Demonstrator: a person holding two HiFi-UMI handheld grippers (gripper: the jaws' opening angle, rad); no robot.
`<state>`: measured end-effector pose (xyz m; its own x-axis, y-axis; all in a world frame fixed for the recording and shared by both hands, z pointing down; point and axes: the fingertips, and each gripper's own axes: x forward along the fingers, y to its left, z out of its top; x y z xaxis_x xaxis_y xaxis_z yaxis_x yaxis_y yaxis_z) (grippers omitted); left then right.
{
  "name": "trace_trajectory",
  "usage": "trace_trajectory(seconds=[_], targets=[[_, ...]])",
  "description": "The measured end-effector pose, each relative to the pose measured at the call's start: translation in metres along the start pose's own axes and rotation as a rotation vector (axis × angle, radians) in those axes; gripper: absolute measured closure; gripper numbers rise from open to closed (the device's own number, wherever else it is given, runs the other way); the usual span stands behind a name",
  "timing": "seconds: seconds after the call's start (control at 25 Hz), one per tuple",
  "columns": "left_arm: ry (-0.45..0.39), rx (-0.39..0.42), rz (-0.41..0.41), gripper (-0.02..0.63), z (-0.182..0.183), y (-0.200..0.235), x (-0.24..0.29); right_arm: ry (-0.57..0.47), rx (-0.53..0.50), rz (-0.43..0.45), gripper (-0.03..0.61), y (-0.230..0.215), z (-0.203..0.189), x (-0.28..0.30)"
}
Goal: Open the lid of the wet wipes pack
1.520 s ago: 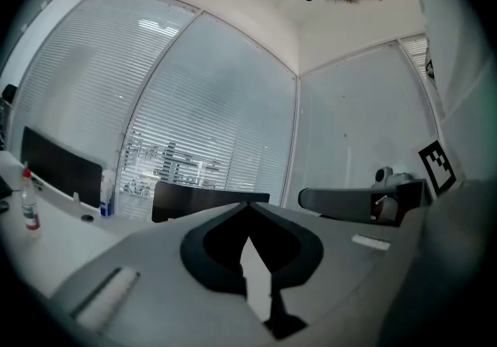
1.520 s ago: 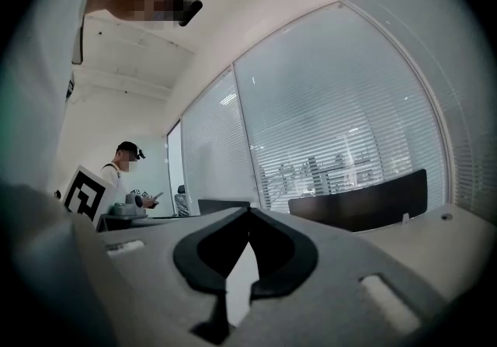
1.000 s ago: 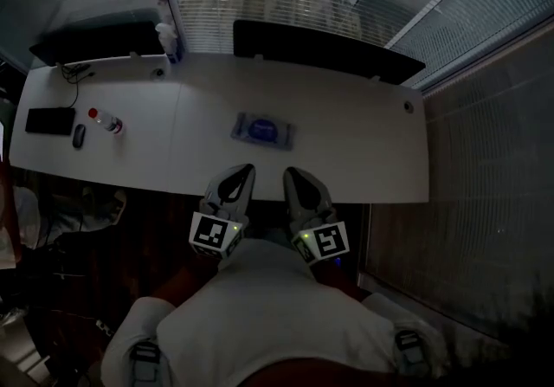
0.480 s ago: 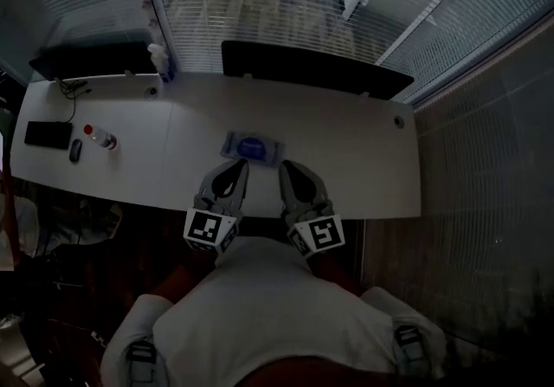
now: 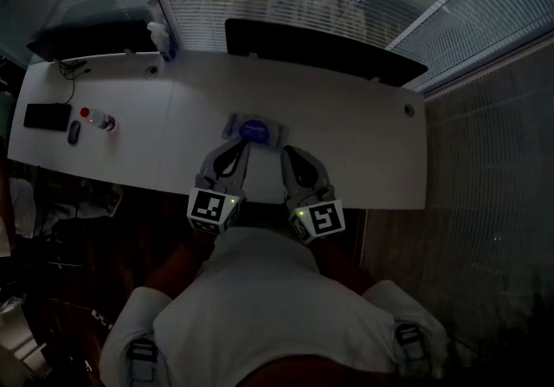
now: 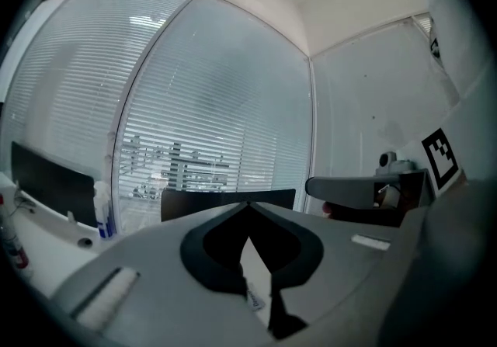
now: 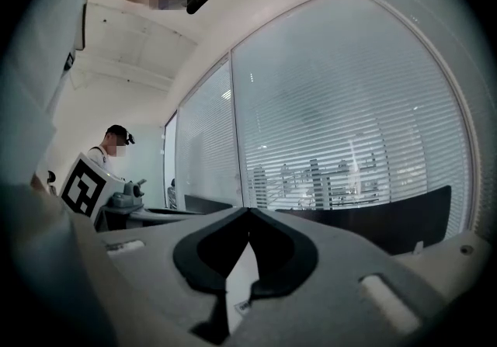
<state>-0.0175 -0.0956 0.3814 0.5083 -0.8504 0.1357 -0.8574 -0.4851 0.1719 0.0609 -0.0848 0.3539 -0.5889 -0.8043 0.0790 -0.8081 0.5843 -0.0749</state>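
Observation:
The wet wipes pack [image 5: 257, 130], a flat pale pack with a blue oval lid, lies near the middle of the white table [image 5: 363, 143]. Its lid lies flat. My left gripper [image 5: 241, 145] and right gripper [image 5: 286, 152] reach over the table's near edge side by side, pointing at the pack. The left tips are just short of its near left corner and the right tips just short of its near right corner. In the left gripper view the jaws [image 6: 248, 206] meet at their tips with nothing between them. The right gripper [image 7: 247, 211] shows the same in its own view.
At the table's left are a bottle with a red cap [image 5: 99, 121], a dark mouse [image 5: 73, 132] and a black flat device [image 5: 48, 115]. A spray bottle [image 5: 160, 37] stands at the back edge beside dark panels [image 5: 320, 49]. Window blinds lie beyond.
Both grippers have moved forward over the table's near edge, so their tips are now close to the pack. The pack has not moved.

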Motion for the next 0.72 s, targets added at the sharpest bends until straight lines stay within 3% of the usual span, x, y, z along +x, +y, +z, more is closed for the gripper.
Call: trace_trajectory(seconds=[0.36,0.72], targets=[[0.114,0.015,0.058,0.611,-0.078,0.046,0.019,0.112,-0.096,0.064,0.58,-0.012,-0.069,0.042],[0.251,-0.014,0.065,0.611,-0.159,0.074,0.039,0.187,-0.159,0.096,0.578,-0.016,-0.139,0.078]])
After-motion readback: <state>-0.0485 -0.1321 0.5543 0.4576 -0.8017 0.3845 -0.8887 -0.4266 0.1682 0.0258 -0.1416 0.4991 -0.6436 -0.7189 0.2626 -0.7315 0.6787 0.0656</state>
